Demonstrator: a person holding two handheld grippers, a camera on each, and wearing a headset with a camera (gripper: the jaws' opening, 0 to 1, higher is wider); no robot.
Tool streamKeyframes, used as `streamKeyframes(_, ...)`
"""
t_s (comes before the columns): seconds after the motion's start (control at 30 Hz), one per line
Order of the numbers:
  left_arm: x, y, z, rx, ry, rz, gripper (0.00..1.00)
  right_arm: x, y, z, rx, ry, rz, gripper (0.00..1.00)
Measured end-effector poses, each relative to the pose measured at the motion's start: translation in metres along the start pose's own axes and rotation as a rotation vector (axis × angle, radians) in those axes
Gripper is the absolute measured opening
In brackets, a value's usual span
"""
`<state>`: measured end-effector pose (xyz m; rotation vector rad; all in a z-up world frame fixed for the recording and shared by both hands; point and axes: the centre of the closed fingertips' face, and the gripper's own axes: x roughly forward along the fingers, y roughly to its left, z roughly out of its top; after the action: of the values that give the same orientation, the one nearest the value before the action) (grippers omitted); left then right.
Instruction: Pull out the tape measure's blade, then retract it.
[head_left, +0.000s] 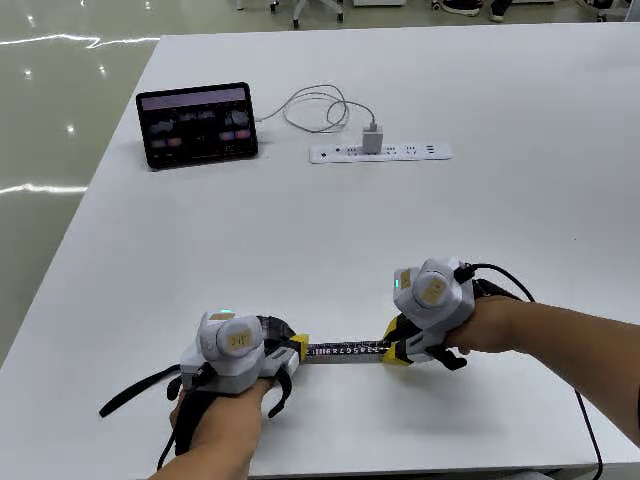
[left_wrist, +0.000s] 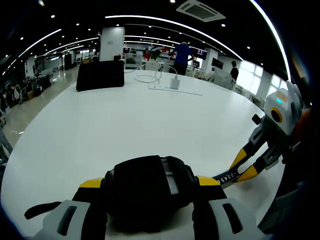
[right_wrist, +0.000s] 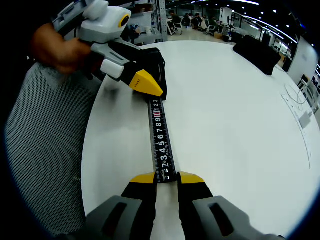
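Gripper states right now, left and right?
Left gripper: closed, holding the tape case.
Right gripper: closed, holding the blade by its tip.

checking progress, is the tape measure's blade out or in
Out, partly: numbered blade spans from the case in the left tool to the right tool.

In the head view, your left gripper (left_wrist: 148, 181) covers most of the tape measure's case (left_wrist: 150, 200) — only a dark edge shows. The tip of the blade (right_wrist: 161, 135) is buried between the jaws of your right gripper (right_wrist: 166, 178). The screen of the tablet (head_left: 197, 124) is too small to read.
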<state>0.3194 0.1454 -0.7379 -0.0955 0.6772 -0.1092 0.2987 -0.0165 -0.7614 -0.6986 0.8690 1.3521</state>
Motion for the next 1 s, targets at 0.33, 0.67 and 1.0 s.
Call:
streamKeyframes(0.33, 0.000, 0.000, 0.000, -0.002, 0.001, -0.002, 0.66, 0.005, 0.003, 0.007, -0.012, -0.022, -0.007, 0.12)
streamKeyframes(0.67, 0.000, 0.000, 0.000, -0.003, 0.005, -0.004, 0.66, 0.008, 0.003, 0.015, 0.003, -0.073, -0.003, 0.12)
streamKeyframes(1.0, 0.000, 0.000, 0.000, -0.003, 0.003, -0.003, 0.66, 0.010, 0.004, 0.020, -0.027, -0.090, -0.006, 0.12)
